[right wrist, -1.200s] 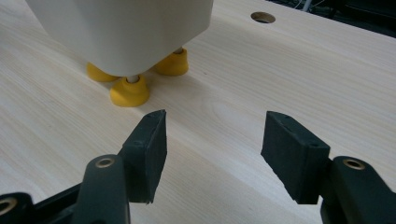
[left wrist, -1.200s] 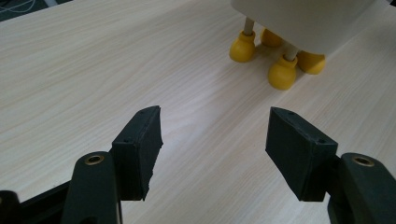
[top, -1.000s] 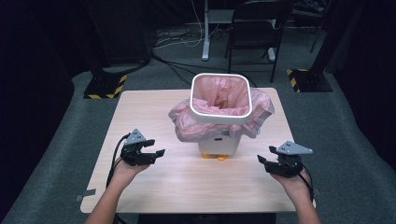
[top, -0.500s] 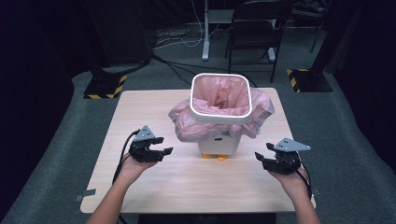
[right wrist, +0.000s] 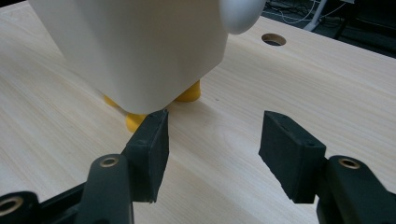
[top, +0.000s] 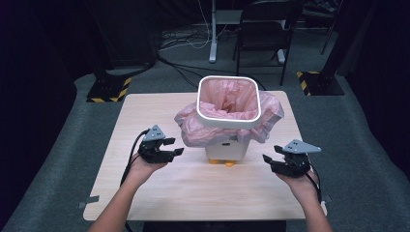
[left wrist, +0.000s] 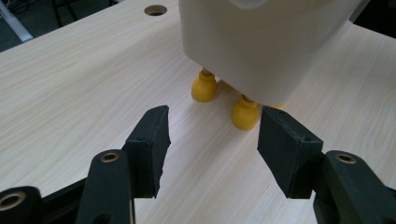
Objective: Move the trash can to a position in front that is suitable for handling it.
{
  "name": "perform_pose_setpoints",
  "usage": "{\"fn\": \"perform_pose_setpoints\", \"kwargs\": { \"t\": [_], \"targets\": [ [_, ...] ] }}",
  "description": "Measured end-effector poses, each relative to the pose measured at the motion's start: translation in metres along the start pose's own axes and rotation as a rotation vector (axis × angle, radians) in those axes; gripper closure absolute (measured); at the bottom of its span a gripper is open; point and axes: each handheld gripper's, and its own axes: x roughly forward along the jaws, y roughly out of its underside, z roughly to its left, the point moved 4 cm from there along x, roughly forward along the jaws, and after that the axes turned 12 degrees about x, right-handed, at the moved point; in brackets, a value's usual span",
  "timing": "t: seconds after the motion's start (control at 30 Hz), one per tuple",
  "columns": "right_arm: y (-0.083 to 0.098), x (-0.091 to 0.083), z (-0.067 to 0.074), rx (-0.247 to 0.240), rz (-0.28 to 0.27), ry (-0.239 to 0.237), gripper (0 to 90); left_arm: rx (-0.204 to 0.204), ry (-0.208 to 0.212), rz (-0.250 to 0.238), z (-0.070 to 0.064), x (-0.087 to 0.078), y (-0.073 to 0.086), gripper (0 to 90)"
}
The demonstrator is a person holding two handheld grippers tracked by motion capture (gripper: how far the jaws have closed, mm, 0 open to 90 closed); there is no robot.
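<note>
High view: a white bin (top: 227,145), lined with a pink bag (top: 193,126), is seen at mid-counter (top: 145,116) on small yellow feet (left wrist: 204,87), flanked by the left claw (top: 170,152) and right claw (top: 269,158). Both are held apart and empty; the left jaws have just been closing with nothing between them. A tip-over is judged possible if the top-heavy bin is nudged low, and the loose bag could be snagged or torn.
</note>
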Motion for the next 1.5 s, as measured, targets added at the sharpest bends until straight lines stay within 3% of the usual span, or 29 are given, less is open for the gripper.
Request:
{"fn": "perform_pose_setpoints", "kwargs": {
  "t": [0.6,1.13,1.5],
  "targets": [
    [-0.019,-0.004,0.001,0.008,-0.044,-0.01,38.7,0.019,-0.02,-0.019,0.003,-0.002,-0.029,37.4],
    [-0.037,-0.005,0.009,-0.022,-0.064,-0.009,36.8,0.054,-0.023,-0.041,0.005,-0.01,-0.054,36.8],
    [-0.047,-0.01,0.009,-0.019,-0.069,-0.026,35.8,0.028,0.006,-0.058,0.008,-0.015,-0.067,36.0]
  ]
}}
